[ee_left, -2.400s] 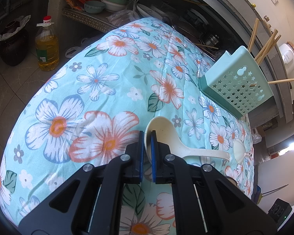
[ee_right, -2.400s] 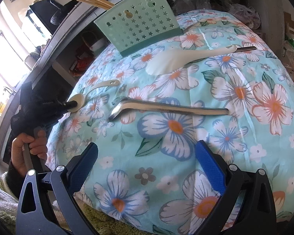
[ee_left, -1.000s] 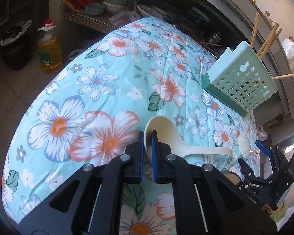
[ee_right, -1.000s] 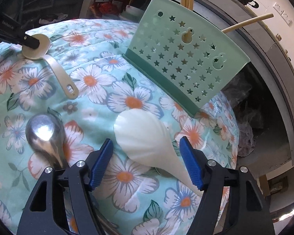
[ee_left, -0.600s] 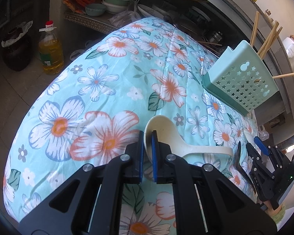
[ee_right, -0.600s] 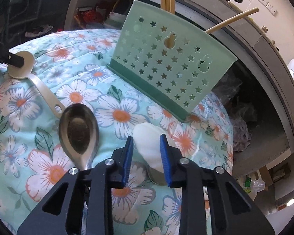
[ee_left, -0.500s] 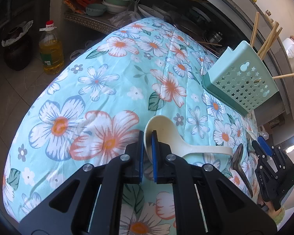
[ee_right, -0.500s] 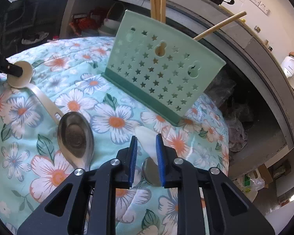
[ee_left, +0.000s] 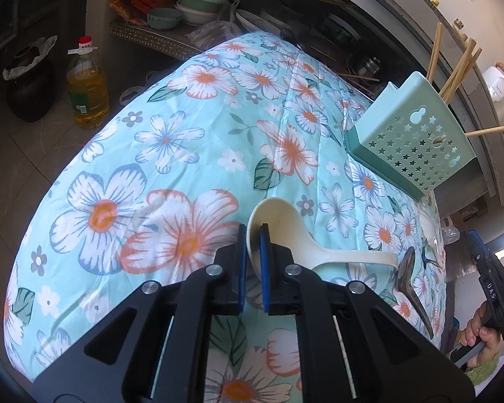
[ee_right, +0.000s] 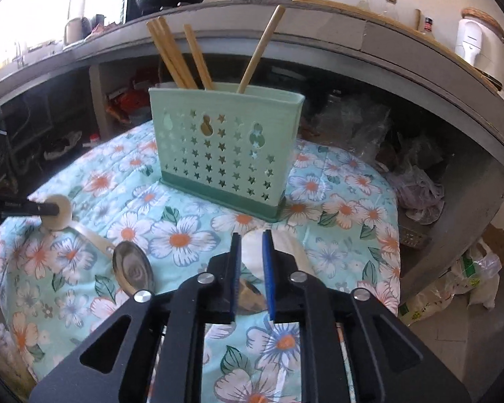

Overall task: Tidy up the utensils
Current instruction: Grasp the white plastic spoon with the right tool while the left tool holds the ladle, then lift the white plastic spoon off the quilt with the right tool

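Note:
My left gripper (ee_left: 252,231) is shut on the rim of a beige plastic ladle (ee_left: 285,235) whose handle lies on the floral cloth; it also shows in the right wrist view (ee_right: 58,215). My right gripper (ee_right: 251,235) is shut on a white rice spoon (ee_right: 252,252) in front of the green star-holed utensil holder (ee_right: 225,154), which holds several chopsticks (ee_right: 178,57). A steel ladle (ee_right: 132,268) lies on the cloth between them. The holder also shows in the left wrist view (ee_left: 410,141).
The floral cloth (ee_left: 171,154) covers a round table. An oil bottle (ee_left: 87,87) and a dark jar (ee_left: 27,87) stand on the floor at left. Bowls (ee_left: 198,3) sit on a low shelf behind. A counter edge (ee_right: 386,53) runs behind the holder.
My right gripper closed on the white rice spoon and turned to face the holder. My left gripper has stayed shut on the beige ladle in place.

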A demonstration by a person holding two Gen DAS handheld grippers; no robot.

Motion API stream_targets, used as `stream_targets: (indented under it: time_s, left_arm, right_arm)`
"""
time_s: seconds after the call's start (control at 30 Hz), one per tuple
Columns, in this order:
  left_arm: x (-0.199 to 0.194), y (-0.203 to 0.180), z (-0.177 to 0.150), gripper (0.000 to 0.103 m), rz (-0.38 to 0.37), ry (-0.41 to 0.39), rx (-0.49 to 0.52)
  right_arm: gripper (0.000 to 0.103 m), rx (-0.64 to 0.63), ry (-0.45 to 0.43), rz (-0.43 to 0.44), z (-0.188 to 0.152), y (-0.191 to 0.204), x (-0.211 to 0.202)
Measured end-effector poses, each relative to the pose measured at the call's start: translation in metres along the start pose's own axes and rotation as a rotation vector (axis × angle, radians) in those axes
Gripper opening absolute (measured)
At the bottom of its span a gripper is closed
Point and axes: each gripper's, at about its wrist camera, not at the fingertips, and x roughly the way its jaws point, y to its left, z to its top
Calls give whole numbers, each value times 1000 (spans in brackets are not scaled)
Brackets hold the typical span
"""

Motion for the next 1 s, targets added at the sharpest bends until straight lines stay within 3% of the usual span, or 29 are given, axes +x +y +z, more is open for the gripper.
stream_targets:
  time_s: [0.03,0.1,0.27,0.43,0.57,0.77,0.83,0.9,1.0]
  left_arm:
    - [0,0,0,6,-2,-1,-3]
    - [-1,1,0,7,-4,-4,-6]
    - [1,1,-1,7,-5,-8,-17]
    - [1,2,-2,7,-12,-10,-22]
    - [2,4,-2,7,-21,-9,-26]
    - [3,6,-2,7,-32,-9,-32]
    - [3,6,-2,7,-33,-9,-34]
    - [3,6,-2,7,-33,-9,-34]
    - [3,6,-2,7,-33,-9,-33]
  right_arm:
    - [33,-33,27,15,-1,0,5]
    - [39,-81,73,40,-5,1,15]
    - [42,-128,159,41,-5,-3,42]
    - [55,-114,187,22,-2,-10,56]
    - [58,50,241,111,0,-37,71]
    - [58,464,376,284,-4,-111,110]
    - [58,543,416,342,-8,-122,120]
    - [59,528,425,343,-6,-119,122]
    - [48,463,433,341,0,-105,118]
